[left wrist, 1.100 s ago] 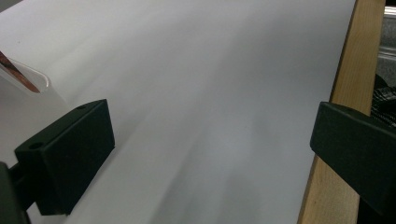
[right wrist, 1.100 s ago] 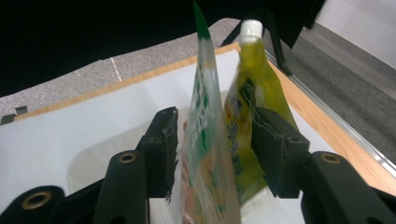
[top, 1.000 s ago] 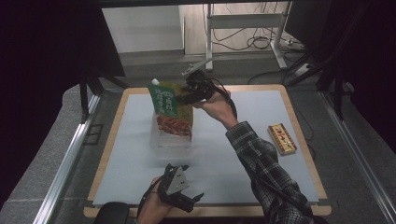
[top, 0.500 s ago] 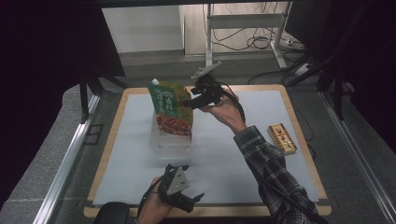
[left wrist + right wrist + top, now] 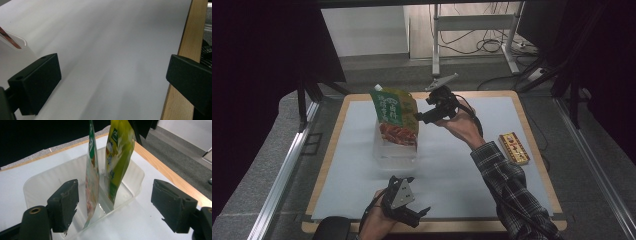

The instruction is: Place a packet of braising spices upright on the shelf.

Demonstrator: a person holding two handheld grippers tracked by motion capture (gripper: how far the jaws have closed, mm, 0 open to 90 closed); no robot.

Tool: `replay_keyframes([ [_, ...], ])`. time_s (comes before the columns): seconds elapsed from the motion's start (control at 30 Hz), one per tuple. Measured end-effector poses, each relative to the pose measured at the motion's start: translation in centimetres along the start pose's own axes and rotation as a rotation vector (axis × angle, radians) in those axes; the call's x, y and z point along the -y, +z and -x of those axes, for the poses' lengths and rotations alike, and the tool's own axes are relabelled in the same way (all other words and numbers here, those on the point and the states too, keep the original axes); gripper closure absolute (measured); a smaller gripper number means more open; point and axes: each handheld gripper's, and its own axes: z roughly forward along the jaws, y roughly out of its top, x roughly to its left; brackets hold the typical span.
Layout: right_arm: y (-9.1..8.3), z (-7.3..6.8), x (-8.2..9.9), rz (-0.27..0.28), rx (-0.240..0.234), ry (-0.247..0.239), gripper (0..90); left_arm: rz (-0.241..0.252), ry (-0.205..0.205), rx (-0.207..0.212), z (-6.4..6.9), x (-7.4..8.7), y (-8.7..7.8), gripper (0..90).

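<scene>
A clear plastic tray (image 5: 384, 152) sits on the white mat, with a green and red pouch (image 5: 396, 116) standing upright in it. In the right gripper view the green and red pouch (image 5: 91, 177) shows edge-on, and a yellow-green pouch (image 5: 120, 157) stands beside it in the tray (image 5: 37, 185). My right gripper (image 5: 421, 118) hangs just right of the pouches. Its jaws have just been opening and now stand wide apart (image 5: 118, 205), with no pad touching a pouch. My left gripper (image 5: 417, 197) rests open near the front edge, over bare mat (image 5: 113, 80).
A small yellow and red box (image 5: 513, 148) lies at the mat's right side. The wooden table edge (image 5: 185, 50) runs beside my left gripper. A corner of the tray (image 5: 15, 41) shows far left in the left gripper view.
My right gripper has opened and drawn back to the right, away from the green and red pouch's top edge. The pouch stays upright in the tray. The left gripper has kept still.
</scene>
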Motion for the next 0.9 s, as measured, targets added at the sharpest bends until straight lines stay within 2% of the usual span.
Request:
replay_keyframes([
  [0.2,-0.5,-0.1,1.0,0.004,0.026,0.009,19.0,0.001,0.000,-0.002,0.0,0.0,0.0,0.0],
  [0.37,-1.0,-0.1,1.8,-0.010,0.028,0.026,18.5,-0.002,0.001,-0.001,0.0,0.0,0.0,0.0],
  [0.7,-2.1,-0.2,3.6,-0.010,0.036,0.013,18.2,0.005,-0.004,0.000,-0.1,0.0,0.1,0.0],
  [0.9,-2.7,-0.3,4.7,-0.002,0.040,0.022,18.2,0.015,-0.010,0.001,-0.1,0.0,0.0,0.0],
])
